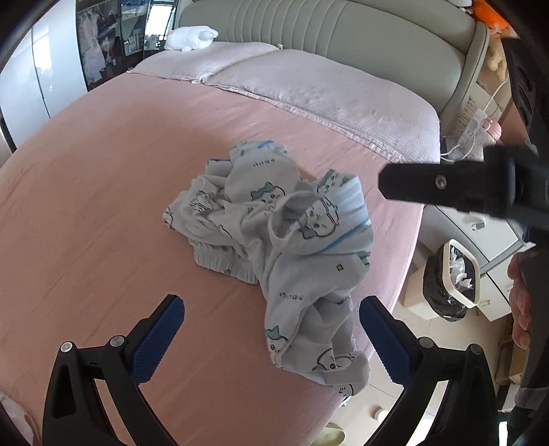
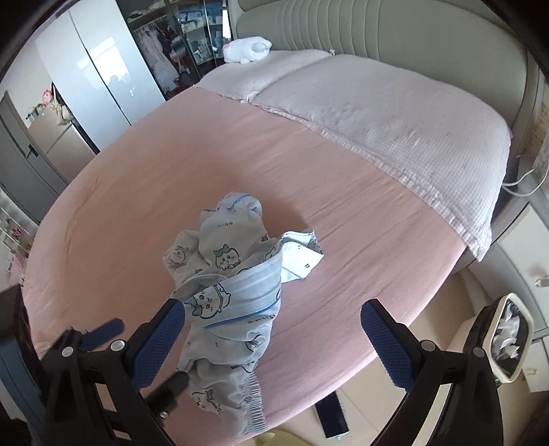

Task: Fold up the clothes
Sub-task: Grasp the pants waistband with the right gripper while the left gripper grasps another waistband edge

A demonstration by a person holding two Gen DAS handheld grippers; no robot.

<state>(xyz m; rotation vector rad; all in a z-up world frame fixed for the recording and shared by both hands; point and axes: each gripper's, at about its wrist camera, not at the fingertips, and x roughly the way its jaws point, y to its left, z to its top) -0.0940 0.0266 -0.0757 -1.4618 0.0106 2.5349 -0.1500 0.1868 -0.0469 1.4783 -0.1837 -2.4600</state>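
Because the crumpled garment (image 1: 274, 247) lies heaped near the pink bed's (image 1: 85, 206) 5 o'clock edge, we hover our left gripper (image 1: 271, 339) and right gripper (image 2: 272, 343) over it, both wide open, holding nothing, to find edges.

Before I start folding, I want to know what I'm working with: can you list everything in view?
garment: one crumpled pile, pale blue with cartoon print, near the bed's edge
bed sheet: one, pink, covering the bed
pillows: two, greyish pink, at the headboard
headboard: one, grey-green, padded
plush toy: one, white, on the far pillow
waste bin: one, cream with black liner, on the floor beside the bed
power strip: one, white, beside the headboard
left gripper: blue-padded fingers apart, empty
right gripper: fingers apart, over the garment
person's hand: one, right edge
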